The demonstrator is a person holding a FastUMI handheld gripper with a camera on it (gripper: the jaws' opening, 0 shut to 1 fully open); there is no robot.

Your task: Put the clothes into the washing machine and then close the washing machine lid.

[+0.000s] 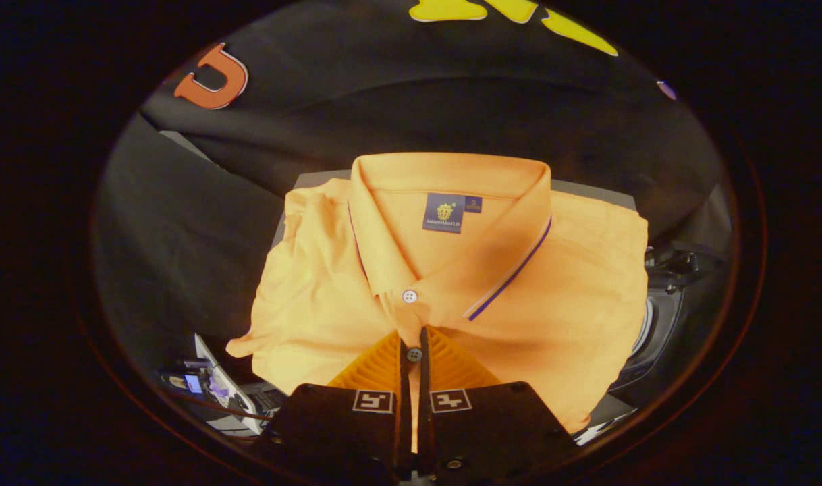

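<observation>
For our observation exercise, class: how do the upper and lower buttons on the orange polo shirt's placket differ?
The upper button looks pale; the lower button looks darker, perhaps shaded. The upper button lies just beyond the fingertips of the gripper, below the collar; the lower button sits between those fingertips, which pinch the polo shirt at its placket. Both are small, round and on one placket.

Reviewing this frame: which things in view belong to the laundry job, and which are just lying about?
Belongs to the job:
- orange polo shirt, pinched at its button placket
- gripper, fingers closed on the shirt's placket
- dark rounded machine part behind the shirt, probably the washing machine

Just lying about:
- cables and a small device beside the fingers
</observation>
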